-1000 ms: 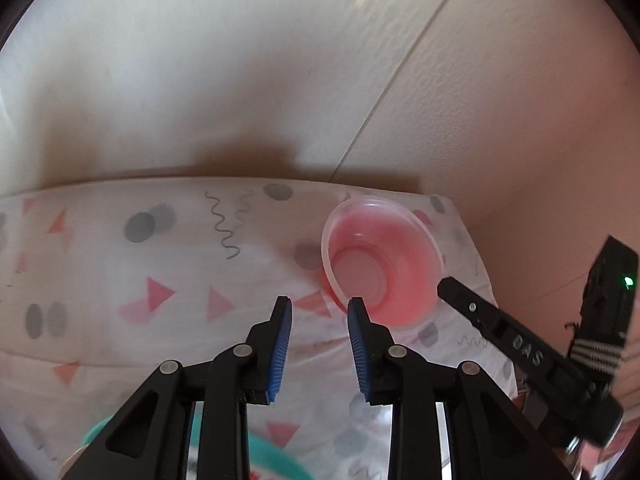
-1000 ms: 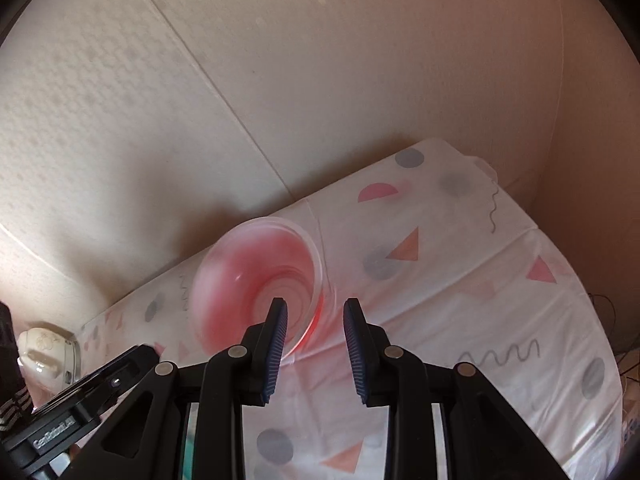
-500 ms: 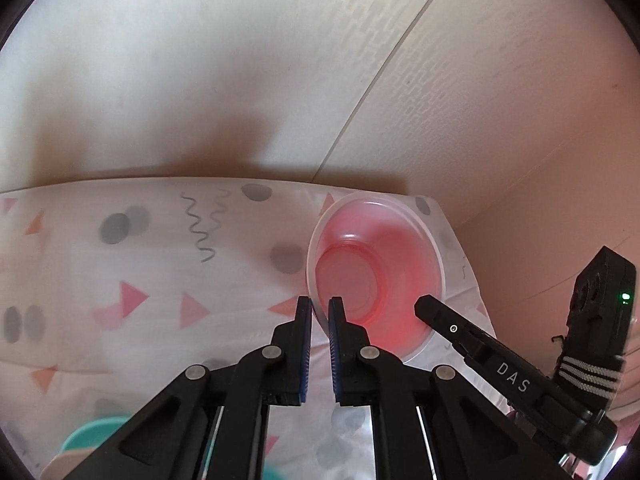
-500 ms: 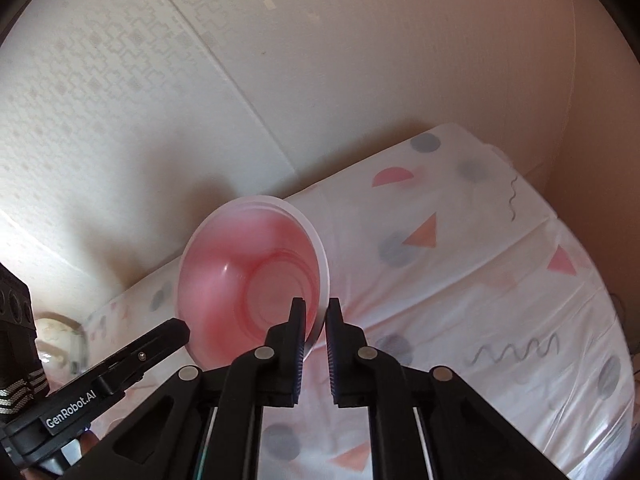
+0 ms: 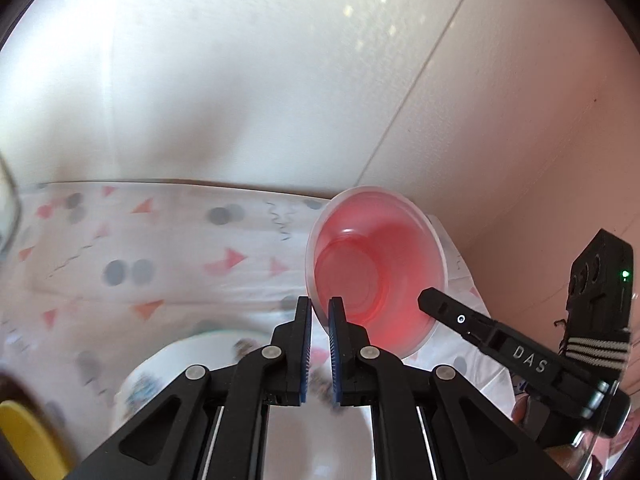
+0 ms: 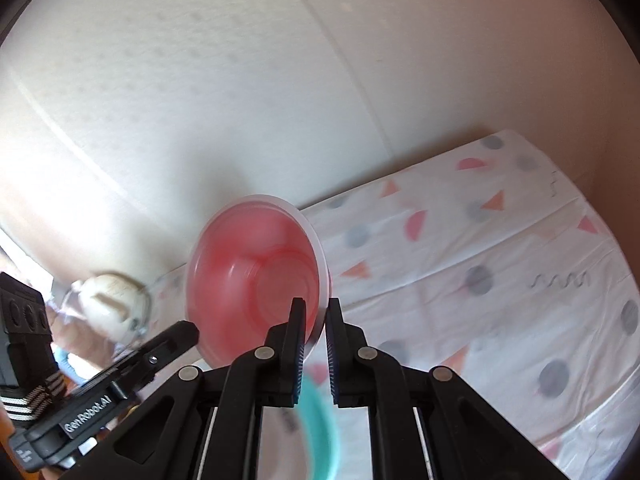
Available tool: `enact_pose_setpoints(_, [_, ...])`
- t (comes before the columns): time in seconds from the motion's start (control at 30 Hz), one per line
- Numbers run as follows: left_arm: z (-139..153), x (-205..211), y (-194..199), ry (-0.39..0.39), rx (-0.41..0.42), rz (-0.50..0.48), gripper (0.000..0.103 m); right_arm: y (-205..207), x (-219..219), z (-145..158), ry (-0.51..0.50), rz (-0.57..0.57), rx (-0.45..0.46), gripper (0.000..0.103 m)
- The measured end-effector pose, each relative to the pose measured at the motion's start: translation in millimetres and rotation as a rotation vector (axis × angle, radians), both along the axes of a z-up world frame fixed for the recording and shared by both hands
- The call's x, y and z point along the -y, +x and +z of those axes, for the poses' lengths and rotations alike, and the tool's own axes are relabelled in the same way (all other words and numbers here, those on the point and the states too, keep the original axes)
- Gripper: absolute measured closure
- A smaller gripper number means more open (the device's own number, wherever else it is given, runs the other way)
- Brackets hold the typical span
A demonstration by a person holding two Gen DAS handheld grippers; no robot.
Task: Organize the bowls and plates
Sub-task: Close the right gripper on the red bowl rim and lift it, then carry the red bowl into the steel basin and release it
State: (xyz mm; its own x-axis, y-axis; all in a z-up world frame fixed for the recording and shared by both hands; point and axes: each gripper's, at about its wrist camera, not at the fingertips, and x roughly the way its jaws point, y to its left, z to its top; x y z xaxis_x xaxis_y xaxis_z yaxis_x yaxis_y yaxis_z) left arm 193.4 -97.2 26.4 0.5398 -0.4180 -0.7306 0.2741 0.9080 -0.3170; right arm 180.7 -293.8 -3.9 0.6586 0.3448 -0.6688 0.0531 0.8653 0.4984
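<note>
Patterned tablecloth (image 6: 500, 272) | both tongs (image 5: 320, 308) (image 6: 316, 308) stay clamped on pink bowl (image 5: 376, 268) rim | bowl now lifted

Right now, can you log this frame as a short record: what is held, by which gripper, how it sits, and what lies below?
held object: translucent red bowl
left gripper: shut on the bowl's rim
right gripper: shut on the opposite rim
bowl pose: lifted, tilted
surface: tablecloth with triangles, dots and squiggles
below: white patterned plate, blurred; teal rim
backdrop: pale wall

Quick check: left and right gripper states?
Left gripper: shut on the bowl rim.
Right gripper: shut on the same bowl's opposite rim.
</note>
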Motion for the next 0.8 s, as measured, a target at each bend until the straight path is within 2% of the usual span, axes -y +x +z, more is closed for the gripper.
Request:
enact_pose_setpoints(0.17, [11,-45,-35,0.016,0.044,0.061,0.095,-13,-40,10,0.018,0.090,0.031,0.093])
enact_pose_setpoints(0.43, [17,-134,-82,-0.013,0.061,0.183,0.095,-24,-119,13,0.055,0.270,0.031,0.093])
enact_pose_setpoints(0.63, [12,-196,-113,-0.023,0.053,0.303,0.095,-37,-190,14,0.057,0.432,0.013,0.093])
enact_pose_setpoints(0.8, [1,-241,-136,-0.048,0.031,0.387,0.095,-48,-232,8,0.067,0.532,-0.025,0.093])
